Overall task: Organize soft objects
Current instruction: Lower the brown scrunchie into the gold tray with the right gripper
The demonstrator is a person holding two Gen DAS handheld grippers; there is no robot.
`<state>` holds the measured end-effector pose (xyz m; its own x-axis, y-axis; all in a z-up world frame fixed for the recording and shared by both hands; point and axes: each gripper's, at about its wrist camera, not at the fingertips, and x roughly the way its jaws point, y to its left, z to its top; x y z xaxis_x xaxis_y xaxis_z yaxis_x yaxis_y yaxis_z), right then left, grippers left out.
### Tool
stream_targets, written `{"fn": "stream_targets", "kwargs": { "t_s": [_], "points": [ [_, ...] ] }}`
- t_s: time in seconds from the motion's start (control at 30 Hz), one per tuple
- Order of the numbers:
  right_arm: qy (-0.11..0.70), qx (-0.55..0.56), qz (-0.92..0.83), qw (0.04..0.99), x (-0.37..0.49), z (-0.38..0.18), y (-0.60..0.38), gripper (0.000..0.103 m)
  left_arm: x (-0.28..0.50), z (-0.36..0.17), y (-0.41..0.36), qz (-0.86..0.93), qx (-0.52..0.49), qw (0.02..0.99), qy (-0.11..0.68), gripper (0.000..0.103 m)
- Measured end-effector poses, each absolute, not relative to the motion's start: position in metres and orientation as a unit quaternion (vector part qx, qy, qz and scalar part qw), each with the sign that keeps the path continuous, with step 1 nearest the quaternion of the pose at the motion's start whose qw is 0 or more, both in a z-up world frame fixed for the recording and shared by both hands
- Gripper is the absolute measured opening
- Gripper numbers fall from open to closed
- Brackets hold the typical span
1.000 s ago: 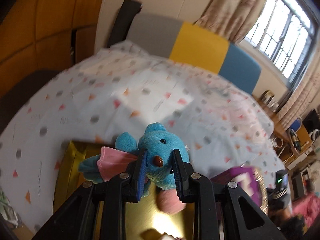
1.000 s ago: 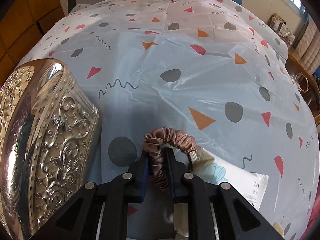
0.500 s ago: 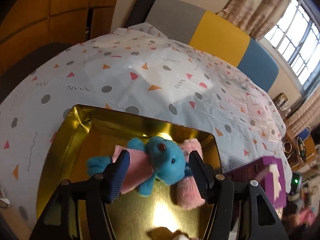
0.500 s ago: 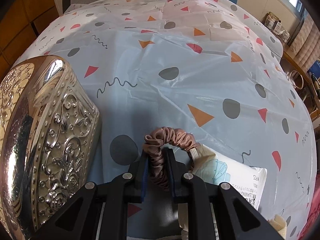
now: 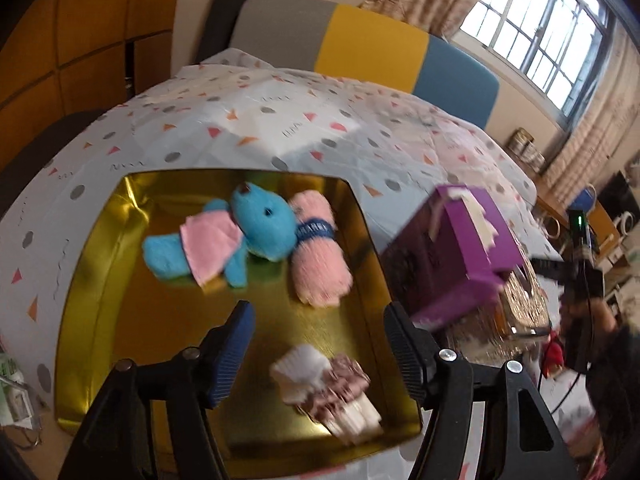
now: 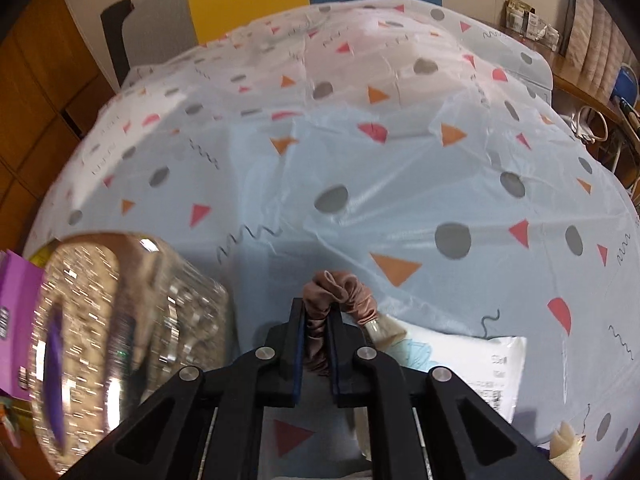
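A blue plush toy [image 5: 260,228] with a pink cloth lies inside the gold tin [image 5: 100,240], against a rolled pink towel [image 5: 320,256]. A white and brown folded cloth bundle [image 5: 324,384] lies at the tin's near end. My left gripper [image 5: 316,320] hangs above the tin, back from the toy; its jaws are opening and hold nothing. My right gripper [image 6: 316,312] is shut on a brown satin scrunchie [image 6: 344,292], just above the patterned tablecloth [image 6: 360,160].
A purple tissue box [image 5: 460,248] stands right of the tin, with an embossed metal lid [image 6: 120,340] beside it. A white packet [image 6: 472,360] lies under the right gripper. A person's dark sleeve [image 5: 612,360] is at the right edge. A striped headboard [image 5: 368,52] is at the back.
The left gripper let go of the blue plush toy, which now lies in the tin; its jaws spread and it drew back. The right gripper rose a little and rolled, still holding the scrunchie.
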<state>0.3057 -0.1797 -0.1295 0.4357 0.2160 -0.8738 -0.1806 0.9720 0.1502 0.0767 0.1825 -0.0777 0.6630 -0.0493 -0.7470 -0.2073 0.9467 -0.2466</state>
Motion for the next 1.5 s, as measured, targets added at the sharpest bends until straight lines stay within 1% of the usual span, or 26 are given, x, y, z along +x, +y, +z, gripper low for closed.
{"fn": "stream_targets", "kwargs": {
  "t_s": [0.23, 0.33, 0.4, 0.6, 0.9, 1.07, 1.33, 1.43, 1.47, 1.5],
  "points": [
    [0.489, 0.016, 0.128, 0.863, 0.313, -0.092, -0.161, 0.008, 0.063, -0.072, 0.164, 0.027, -0.137, 0.903, 0.406, 0.068],
    [0.470, 0.014, 0.148, 0.870, 0.316, -0.072, -0.146, 0.008, 0.056, -0.069, 0.158, 0.022, -0.131, 0.906, 0.402, 0.071],
    [0.454, 0.007, 0.166, 0.876, 0.311, -0.055, -0.133, 0.008, 0.053, -0.069, 0.158, 0.022, -0.131, 0.906, 0.401, 0.071],
    [0.407, -0.014, 0.240, 0.881, 0.281, -0.010, -0.082, 0.008, 0.045, -0.070, 0.165, 0.030, -0.137, 0.906, 0.400, 0.071],
    [0.364, -0.065, 0.379, 0.849, 0.211, 0.016, 0.020, 0.008, 0.025, -0.079, 0.199, 0.074, -0.163, 0.902, 0.394, 0.071],
    [0.365, -0.096, 0.434, 0.818, 0.168, 0.007, 0.064, 0.008, 0.015, -0.080, 0.218, 0.097, -0.176, 0.900, 0.387, 0.071],
    [0.427, -0.131, 0.430, 0.785, 0.139, -0.059, 0.105, 0.010, 0.005, -0.079, 0.227, 0.103, -0.189, 0.901, 0.376, 0.071],
    [0.443, -0.138, 0.415, 0.782, 0.135, -0.075, 0.112, 0.018, 0.004, -0.079, 0.226, 0.101, -0.188, 0.902, 0.374, 0.071],
    [0.451, -0.140, 0.410, 0.780, 0.135, -0.081, 0.114, 0.021, 0.003, -0.078, 0.226, 0.101, -0.188, 0.903, 0.374, 0.071],
    [0.458, -0.136, 0.408, 0.778, 0.135, -0.085, 0.115, 0.027, 0.003, -0.078, 0.225, 0.101, -0.186, 0.903, 0.373, 0.071]
  ]
}}
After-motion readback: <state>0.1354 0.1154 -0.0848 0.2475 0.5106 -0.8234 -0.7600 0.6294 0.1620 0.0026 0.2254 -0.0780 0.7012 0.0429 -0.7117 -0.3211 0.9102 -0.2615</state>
